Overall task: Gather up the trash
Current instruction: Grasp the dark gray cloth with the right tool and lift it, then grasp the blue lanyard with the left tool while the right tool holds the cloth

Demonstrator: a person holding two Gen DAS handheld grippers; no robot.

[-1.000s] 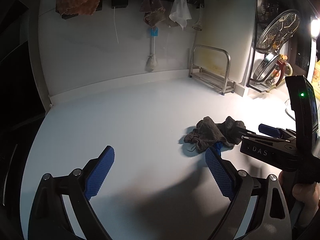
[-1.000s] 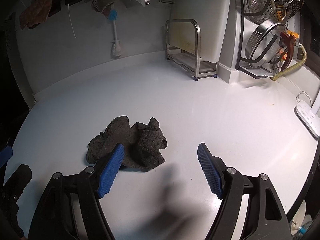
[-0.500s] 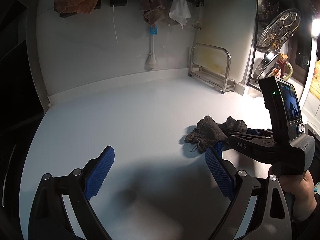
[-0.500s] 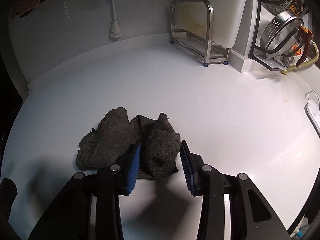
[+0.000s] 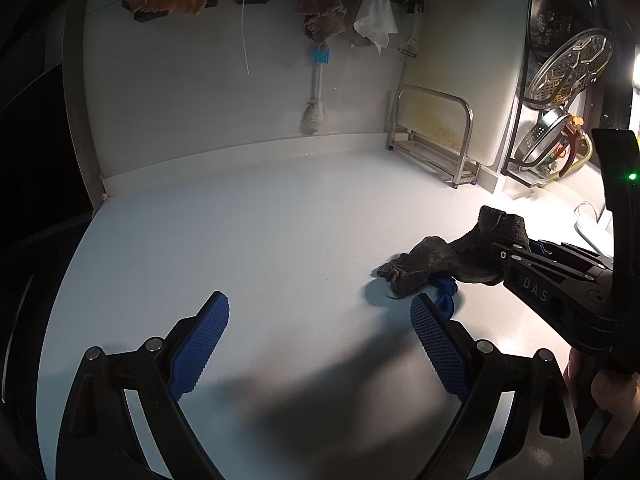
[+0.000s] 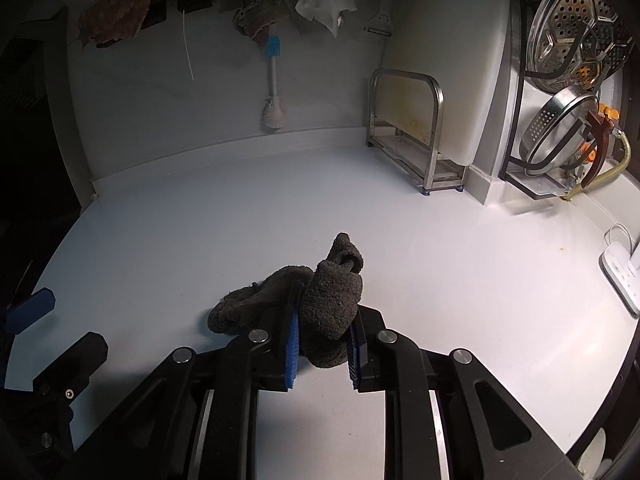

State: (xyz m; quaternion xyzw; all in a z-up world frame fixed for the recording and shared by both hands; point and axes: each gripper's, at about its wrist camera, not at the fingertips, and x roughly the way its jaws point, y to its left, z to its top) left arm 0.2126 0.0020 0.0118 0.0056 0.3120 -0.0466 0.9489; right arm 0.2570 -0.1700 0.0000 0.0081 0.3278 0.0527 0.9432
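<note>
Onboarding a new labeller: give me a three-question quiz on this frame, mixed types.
1. True or false: the right gripper is shut on the dark rag.
2. The left gripper is: A) open with nothing between its fingers, B) shut on a sponge, C) holding a cup.
3. Fill in: the brush hangs on the ____ behind the counter.

Key: 1 true. 2 A. 3 wall.

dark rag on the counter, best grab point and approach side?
Take the dark rag at its raised, bunched right-hand fold, coming from the near side, angled down. That hump stands proud of the counter; the left part lies flat. The right gripper is shut on that fold.
</note>
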